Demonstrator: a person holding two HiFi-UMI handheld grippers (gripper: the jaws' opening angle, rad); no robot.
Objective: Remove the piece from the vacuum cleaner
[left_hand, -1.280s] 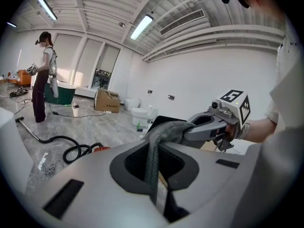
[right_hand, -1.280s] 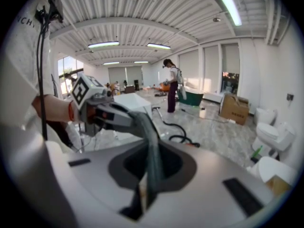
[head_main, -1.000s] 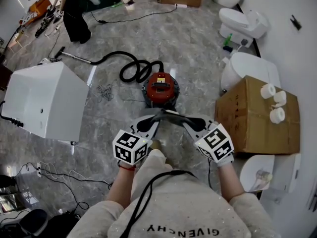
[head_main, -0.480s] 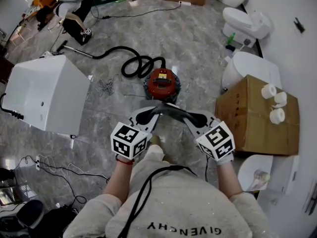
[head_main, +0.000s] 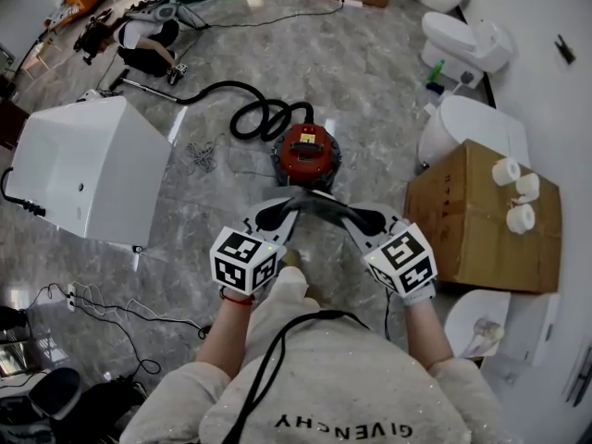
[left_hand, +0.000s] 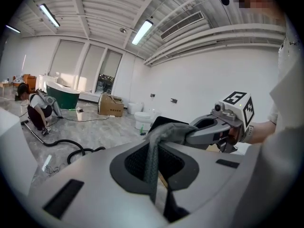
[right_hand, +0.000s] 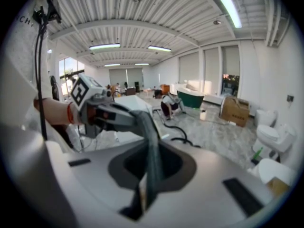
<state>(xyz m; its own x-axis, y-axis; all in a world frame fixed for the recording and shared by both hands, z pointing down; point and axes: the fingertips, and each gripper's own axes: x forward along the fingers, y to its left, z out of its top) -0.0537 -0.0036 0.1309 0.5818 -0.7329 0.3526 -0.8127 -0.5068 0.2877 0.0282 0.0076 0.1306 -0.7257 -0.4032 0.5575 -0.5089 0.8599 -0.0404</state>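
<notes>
Counting: one vacuum cleaner (head_main: 305, 151); one grey piece (head_main: 316, 203)
left gripper (head_main: 289, 213): nearly closed, clenching grey piece
right gripper (head_main: 350, 218): nearly closed, clenching same piece

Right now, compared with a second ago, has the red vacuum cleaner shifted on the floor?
No. The red vacuum cleaner keeps the same spacing from the white cabinet and the cardboard box; only the head view itself has shifted.
</notes>
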